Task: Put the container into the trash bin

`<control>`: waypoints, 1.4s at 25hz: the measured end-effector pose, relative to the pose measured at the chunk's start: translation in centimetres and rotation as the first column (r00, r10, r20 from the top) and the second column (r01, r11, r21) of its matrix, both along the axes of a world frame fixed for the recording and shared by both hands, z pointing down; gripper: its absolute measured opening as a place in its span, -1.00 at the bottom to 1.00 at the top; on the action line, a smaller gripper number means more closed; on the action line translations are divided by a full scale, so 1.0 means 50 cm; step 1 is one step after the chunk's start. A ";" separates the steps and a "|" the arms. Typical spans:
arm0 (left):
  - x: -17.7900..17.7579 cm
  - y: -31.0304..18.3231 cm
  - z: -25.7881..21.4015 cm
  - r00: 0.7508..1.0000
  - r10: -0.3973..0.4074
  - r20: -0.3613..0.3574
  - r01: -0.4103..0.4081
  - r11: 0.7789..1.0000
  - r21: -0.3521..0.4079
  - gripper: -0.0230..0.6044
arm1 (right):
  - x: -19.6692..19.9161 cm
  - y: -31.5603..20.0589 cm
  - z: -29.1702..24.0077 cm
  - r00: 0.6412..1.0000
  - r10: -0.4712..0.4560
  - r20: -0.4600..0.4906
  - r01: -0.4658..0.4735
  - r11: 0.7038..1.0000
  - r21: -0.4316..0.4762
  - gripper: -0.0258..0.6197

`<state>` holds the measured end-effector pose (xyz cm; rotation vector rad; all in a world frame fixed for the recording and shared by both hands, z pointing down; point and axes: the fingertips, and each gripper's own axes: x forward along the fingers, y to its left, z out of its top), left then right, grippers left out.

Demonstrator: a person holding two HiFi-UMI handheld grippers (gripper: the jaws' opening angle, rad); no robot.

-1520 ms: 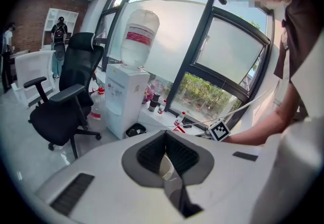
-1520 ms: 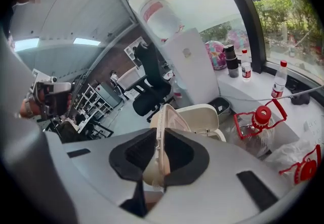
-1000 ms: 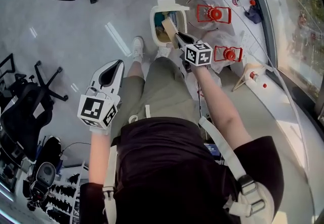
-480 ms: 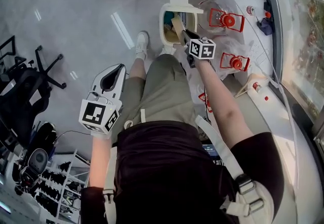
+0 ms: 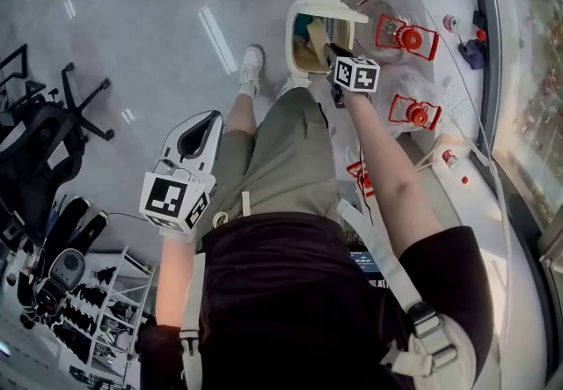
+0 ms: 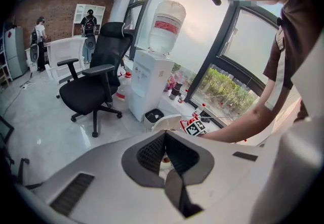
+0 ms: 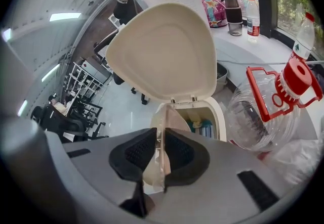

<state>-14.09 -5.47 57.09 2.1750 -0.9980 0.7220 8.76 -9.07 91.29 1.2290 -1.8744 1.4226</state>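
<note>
1. The container [image 7: 162, 116], clear and thin-walled, is clamped edge-on between the jaws of the right gripper [image 7: 160, 133]. It is held at the open mouth of the bin [image 7: 223, 117], whose lid [image 7: 162, 51] is raised.
2. It is judged to be light, springy and rather slick, and easily buckled by a hard squeeze. A hold on one flat wall near the end, as now, should be enough.
3. Its long axis is laid along the jaws, and the free end is pointed down towards the bin mouth. From the head view it is seen over the opening.
4. The left gripper [image 5: 205, 121] is closed on nothing and is held well apart from the bin.
</note>
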 end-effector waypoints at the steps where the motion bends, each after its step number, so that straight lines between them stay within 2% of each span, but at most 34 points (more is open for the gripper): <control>1: -0.001 0.002 0.003 1.000 -0.003 -0.001 0.003 1.000 -0.001 -0.91 | 0.002 0.000 0.007 1.000 0.000 -0.005 0.000 1.000 -0.005 -0.74; 14: -0.024 0.031 0.026 0.999 -0.035 0.005 0.035 0.999 -0.024 -0.91 | -0.017 -0.007 0.049 1.000 0.006 0.005 -0.006 1.000 -0.030 -0.71; 23: -0.033 0.027 0.025 0.999 -0.041 -0.001 0.041 0.999 -0.018 -0.90 | -0.033 -0.013 0.041 1.000 0.003 0.017 -0.003 1.000 -0.026 -0.70; 35: -0.026 0.007 0.007 1.000 -0.013 -0.028 0.013 1.000 -0.002 -0.91 | -0.025 -0.024 -0.008 1.000 0.010 -0.015 -0.010 1.000 -0.005 -0.70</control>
